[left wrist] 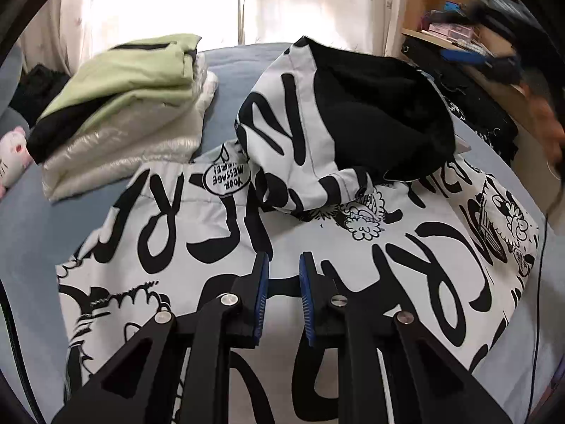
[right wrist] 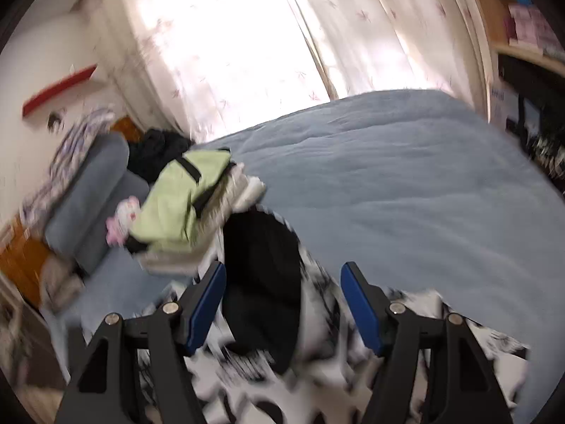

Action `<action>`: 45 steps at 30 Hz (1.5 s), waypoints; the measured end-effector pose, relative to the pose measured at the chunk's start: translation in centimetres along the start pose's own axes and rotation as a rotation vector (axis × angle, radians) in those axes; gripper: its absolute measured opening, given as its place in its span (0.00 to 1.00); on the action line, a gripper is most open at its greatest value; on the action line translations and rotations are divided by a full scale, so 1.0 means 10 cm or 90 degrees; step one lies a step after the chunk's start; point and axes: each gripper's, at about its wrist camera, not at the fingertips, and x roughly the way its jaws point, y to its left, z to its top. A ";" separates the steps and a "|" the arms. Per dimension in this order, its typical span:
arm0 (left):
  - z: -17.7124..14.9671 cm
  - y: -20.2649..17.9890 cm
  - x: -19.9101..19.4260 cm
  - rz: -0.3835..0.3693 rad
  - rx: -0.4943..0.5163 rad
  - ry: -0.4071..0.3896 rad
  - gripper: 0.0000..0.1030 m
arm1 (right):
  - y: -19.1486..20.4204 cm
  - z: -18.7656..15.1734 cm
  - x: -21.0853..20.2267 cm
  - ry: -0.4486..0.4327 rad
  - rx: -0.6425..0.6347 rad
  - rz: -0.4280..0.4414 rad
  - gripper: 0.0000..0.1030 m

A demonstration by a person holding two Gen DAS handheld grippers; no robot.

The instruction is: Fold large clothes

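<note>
1. Left wrist view: the left gripper hovers slightly parted, gripping nothing, over the printed hooded jacket; its hood lies ahead, unfolded.
2. Right wrist view: the right gripper gapes empty above the blurred, probably same jacket; a folded stack sits ahead-left, done.

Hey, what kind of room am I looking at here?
Most likely a bedroom. A wide bed with a blue cover fills the view, sheer curtains hang over a bright window behind it, and a wooden shelf unit stands at one side. Folded clothes are stacked on the bed.
</note>
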 end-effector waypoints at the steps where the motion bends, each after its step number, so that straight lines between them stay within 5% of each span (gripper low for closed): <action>1: -0.01 0.01 0.03 -0.002 -0.002 0.003 0.14 | -0.05 0.08 0.09 0.002 0.026 -0.004 0.66; 3: -0.02 0.02 0.09 -0.007 -0.005 0.007 0.14 | -0.13 0.22 0.30 -0.002 0.080 -0.016 0.64; 6: -0.03 0.06 0.14 -0.014 -0.007 0.011 0.14 | -0.28 0.37 0.70 0.029 0.166 -0.040 0.48; 13: 0.13 0.14 0.17 -0.020 -0.008 -0.002 0.14 | -0.41 0.29 1.42 0.179 0.269 0.056 0.42; 19: 0.48 0.25 -0.06 -0.020 -0.002 -0.062 0.14 | -0.01 -0.29 1.23 0.281 0.062 0.122 0.34; 22: 0.67 0.29 -0.15 -0.021 -0.010 -0.089 0.14 | 0.10 -0.75 1.03 0.307 -0.043 0.116 0.34; 27: 0.96 0.29 -0.15 -0.046 -0.045 -0.097 0.18 | 0.05 -1.34 0.96 0.312 -0.094 0.063 0.32; 29: 1.05 0.25 -0.11 -0.080 -0.050 -0.080 0.26 | 0.09 -1.45 0.88 0.272 -0.117 0.049 0.32; 33: 1.23 0.11 0.01 -0.169 -0.050 -0.002 0.60 | 0.16 -1.53 0.85 0.231 -0.126 0.025 0.34; 36: 1.30 -0.05 0.14 -0.228 -0.049 0.059 0.65 | 0.14 -1.56 0.82 0.218 -0.126 0.024 0.34; 41: 1.35 -0.23 0.44 -0.237 -0.059 0.147 0.68 | 0.15 -1.55 0.82 0.210 -0.127 0.025 0.34; 43: 1.33 -0.28 0.58 -0.213 -0.059 0.171 0.50 | 0.13 -1.54 0.81 0.209 -0.126 0.025 0.34; 44: 1.32 -0.30 0.62 -0.198 -0.058 0.175 0.05 | 0.13 -1.54 0.80 0.209 -0.124 0.025 0.34; 45: 1.33 -0.31 0.65 -0.171 -0.060 0.181 0.04 | 0.13 -1.54 0.78 0.209 -0.121 0.027 0.34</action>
